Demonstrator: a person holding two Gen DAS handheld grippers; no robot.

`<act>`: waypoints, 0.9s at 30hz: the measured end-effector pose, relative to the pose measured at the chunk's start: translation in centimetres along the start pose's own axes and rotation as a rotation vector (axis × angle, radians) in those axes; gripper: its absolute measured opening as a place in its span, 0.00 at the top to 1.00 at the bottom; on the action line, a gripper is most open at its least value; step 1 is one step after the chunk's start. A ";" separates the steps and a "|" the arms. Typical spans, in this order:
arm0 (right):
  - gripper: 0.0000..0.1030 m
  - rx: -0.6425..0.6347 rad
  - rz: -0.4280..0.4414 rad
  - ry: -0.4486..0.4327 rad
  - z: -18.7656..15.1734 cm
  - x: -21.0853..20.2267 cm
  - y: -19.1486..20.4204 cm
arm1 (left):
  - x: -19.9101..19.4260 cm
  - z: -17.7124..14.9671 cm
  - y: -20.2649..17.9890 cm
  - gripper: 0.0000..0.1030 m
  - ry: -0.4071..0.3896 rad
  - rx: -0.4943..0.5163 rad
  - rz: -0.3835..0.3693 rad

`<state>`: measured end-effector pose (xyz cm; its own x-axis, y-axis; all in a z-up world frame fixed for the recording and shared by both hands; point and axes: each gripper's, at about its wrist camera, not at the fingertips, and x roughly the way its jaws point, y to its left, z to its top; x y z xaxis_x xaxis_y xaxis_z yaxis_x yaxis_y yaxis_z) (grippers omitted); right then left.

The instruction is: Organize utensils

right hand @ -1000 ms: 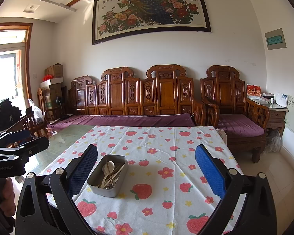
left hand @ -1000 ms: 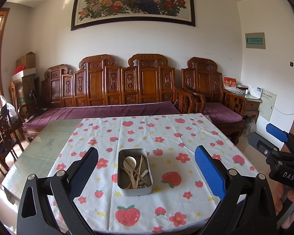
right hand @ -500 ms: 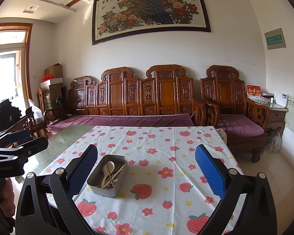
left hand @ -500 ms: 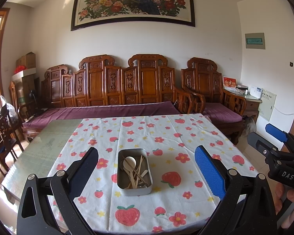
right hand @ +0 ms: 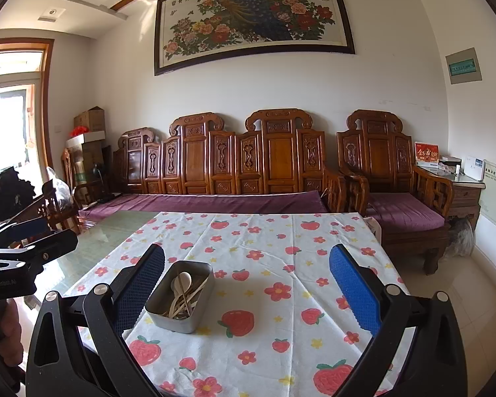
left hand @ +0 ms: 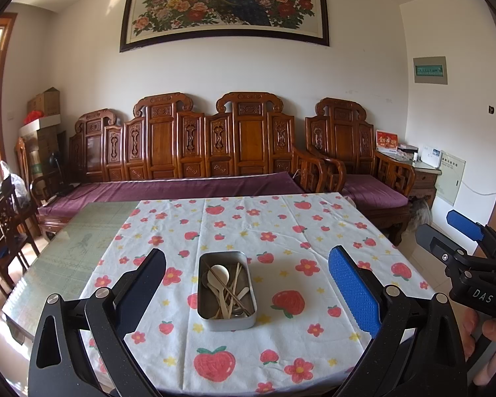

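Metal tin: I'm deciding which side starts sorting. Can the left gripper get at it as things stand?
Probably yes: the left gripper is open, facing the metal tin, with only bare tablecloth between.

Both wrist cams level, facing sofa point(left hand: 188, 152); shared tablecloth point(right hand: 281, 264), tin point(left hand: 226, 289).

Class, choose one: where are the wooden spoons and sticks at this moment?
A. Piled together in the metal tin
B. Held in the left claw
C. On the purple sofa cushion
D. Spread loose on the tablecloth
A: the wooden spoons and sticks lie jumbled inside the metal tin, which sits on the tablecloth.
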<state>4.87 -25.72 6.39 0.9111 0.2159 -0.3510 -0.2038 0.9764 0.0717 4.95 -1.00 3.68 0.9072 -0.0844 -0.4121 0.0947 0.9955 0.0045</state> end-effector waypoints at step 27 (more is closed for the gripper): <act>0.02 0.000 -0.001 -0.002 0.1 -0.1 -0.1 | -0.2 -0.1 -0.3 0.08 -0.002 0.000 0.003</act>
<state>4.81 -25.88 6.48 0.9121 0.2151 -0.3491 -0.2029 0.9766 0.0717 4.73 -1.30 3.71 0.9084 -0.0815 -0.4101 0.0917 0.9958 0.0054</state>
